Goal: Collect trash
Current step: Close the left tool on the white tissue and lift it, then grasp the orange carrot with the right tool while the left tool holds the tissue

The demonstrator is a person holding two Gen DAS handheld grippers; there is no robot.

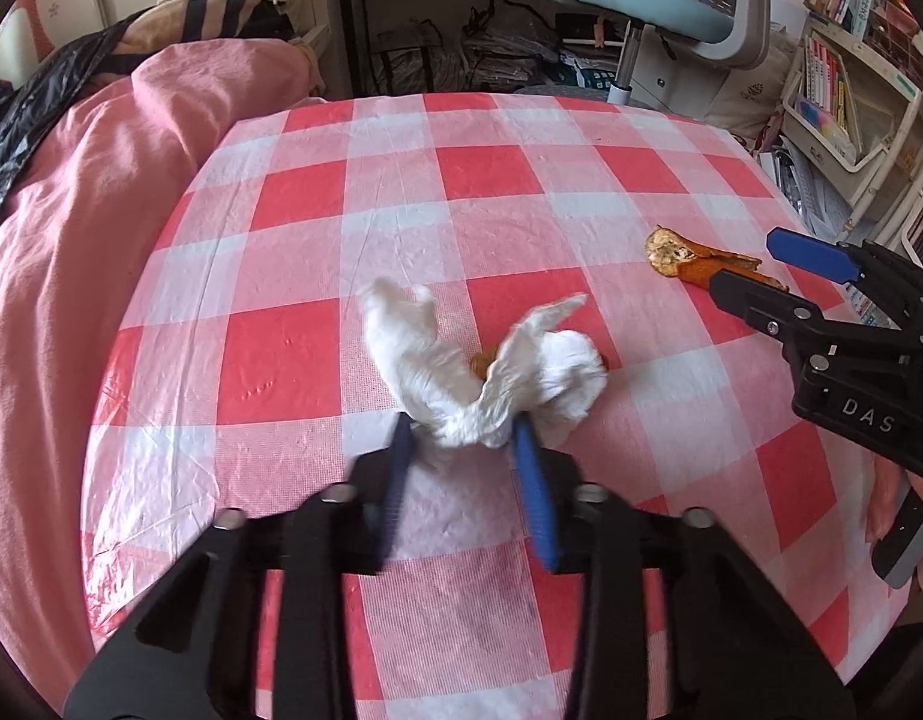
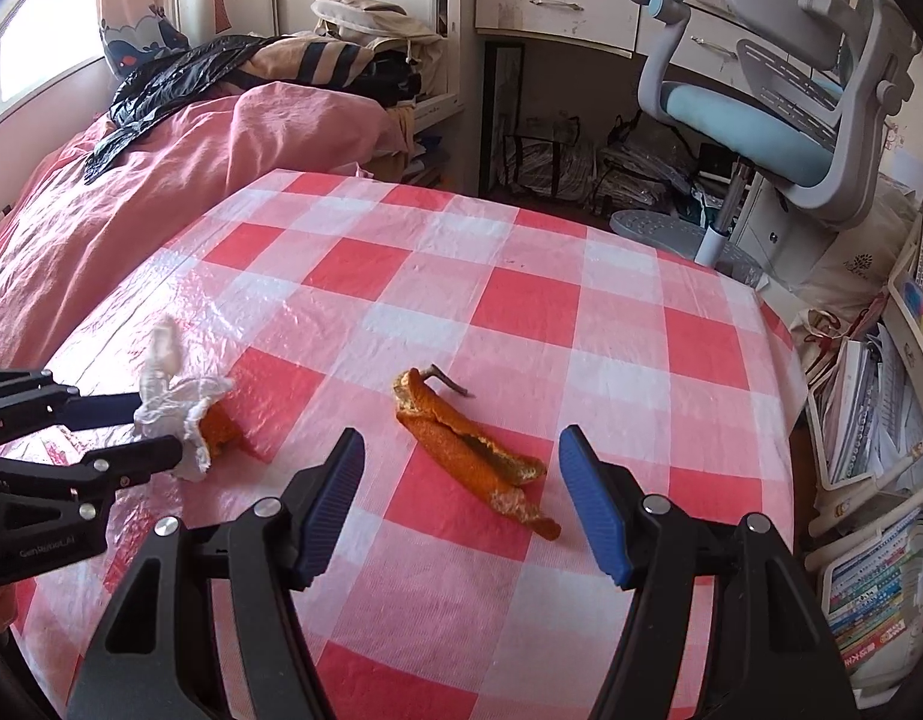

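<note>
The left tool is clamped on the crumpled tissue at the surface's centre, while the right tool, jaws apart, straddles the orange peel toward three o'clock, which it should next close on.

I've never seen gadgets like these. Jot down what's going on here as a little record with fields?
setting: table under a red and white checked cloth, beside a pink bed cover
left gripper: jaws closed on a crumpled white tissue
under the tissue: a small piece of orange peel
right gripper: jaws open, nothing held, either side of a long orange peel
long peel: lying flat on the cloth
background: blue and grey desk chair
</note>
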